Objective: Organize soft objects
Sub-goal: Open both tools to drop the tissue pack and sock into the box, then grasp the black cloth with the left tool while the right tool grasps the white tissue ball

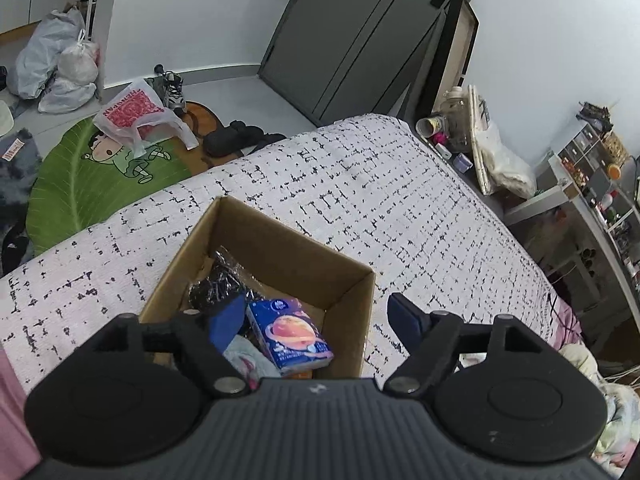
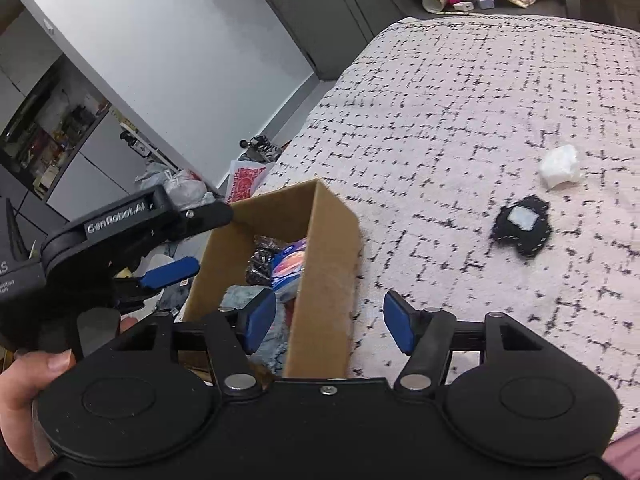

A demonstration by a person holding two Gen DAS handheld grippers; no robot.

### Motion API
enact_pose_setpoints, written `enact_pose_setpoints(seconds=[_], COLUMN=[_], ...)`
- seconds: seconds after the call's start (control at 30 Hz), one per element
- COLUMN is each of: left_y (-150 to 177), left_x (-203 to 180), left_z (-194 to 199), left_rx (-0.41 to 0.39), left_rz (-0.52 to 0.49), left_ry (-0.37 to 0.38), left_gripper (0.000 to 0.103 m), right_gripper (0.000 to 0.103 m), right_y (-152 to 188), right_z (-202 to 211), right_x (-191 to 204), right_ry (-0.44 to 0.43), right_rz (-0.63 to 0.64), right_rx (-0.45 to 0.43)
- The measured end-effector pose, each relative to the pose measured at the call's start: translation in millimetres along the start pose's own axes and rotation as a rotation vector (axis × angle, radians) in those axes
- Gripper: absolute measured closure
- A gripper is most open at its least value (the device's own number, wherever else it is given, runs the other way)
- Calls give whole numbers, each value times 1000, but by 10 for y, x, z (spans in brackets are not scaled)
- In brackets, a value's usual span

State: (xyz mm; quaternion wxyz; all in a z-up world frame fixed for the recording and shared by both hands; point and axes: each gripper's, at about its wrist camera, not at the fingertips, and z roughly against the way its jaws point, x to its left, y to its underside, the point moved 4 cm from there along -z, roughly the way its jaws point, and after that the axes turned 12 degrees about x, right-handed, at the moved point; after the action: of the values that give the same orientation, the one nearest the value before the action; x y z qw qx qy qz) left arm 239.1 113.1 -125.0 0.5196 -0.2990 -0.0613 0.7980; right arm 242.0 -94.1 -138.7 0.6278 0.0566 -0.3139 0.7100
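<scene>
**Operator A:** I am holding the left gripper (image 1: pixel 316 320) over the cardboard box (image 1: pixel 352 280), jaws spread wide with nothing between them. I am holding the right gripper (image 2: pixel 328 320) wide too, also empty; its jaws are straddling the box's near wall, one blue pad inside, one outside.

**Operator B:** Where are the remaining soft items lying?

**Operator A:** Both are lying on the patterned bedspread (image 2: pixel 460 100), well apart from the box. The black fabric patch (image 2: pixel 520 228), which has a pale square at its centre, is the nearer one. The crumpled white wad (image 2: pixel 560 166) is lying just beyond it. Already in the box I am seeing a blue tissue pack (image 1: pixel 290 336) with a planet design, a black bundle in clear wrap (image 1: pixel 216 284) and a pale cloth (image 1: pixel 244 356).

**Operator B:** Handling?

**Operator A:** I am judging both as light and limp. I am planning to pinch the patch at one raised edge, since it is lying flat, and to close across the wad's bulk, which should compress easily.

**Operator B:** Legible text?

**Operator A:** I am reading "GenRobot.AI" on the left gripper's body. The print on the tissue pack is too small to read.
</scene>
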Motion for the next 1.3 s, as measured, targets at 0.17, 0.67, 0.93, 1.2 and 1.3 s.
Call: enact_pose_setpoints(seconds=[0.17, 0.67, 0.93, 1.2, 1.3], left_y=[63, 181, 281, 402, 432], left_x=[-143, -644, -909, -1187, -1275], left_z=[28, 178, 91, -90, -174], left_rx=[1, -63, -55, -38, -27], left_rz=[-30, -98, -125, -155, -163], left_ry=[-9, -40, -45, -51, -57], left_gripper=[25, 10, 10, 10, 10], right_gripper=[30, 7, 0, 0, 0], right_y=[-49, -284, -361, -391, -412], right_z=[171, 777, 1064, 1101, 1098], right_x=[-83, -512, -848, -1176, -1260], right_ry=[7, 40, 31, 28, 17], right_rz=[6, -11, -45, -93, -95], right_rx=[-26, -126, -177, -180, -181])
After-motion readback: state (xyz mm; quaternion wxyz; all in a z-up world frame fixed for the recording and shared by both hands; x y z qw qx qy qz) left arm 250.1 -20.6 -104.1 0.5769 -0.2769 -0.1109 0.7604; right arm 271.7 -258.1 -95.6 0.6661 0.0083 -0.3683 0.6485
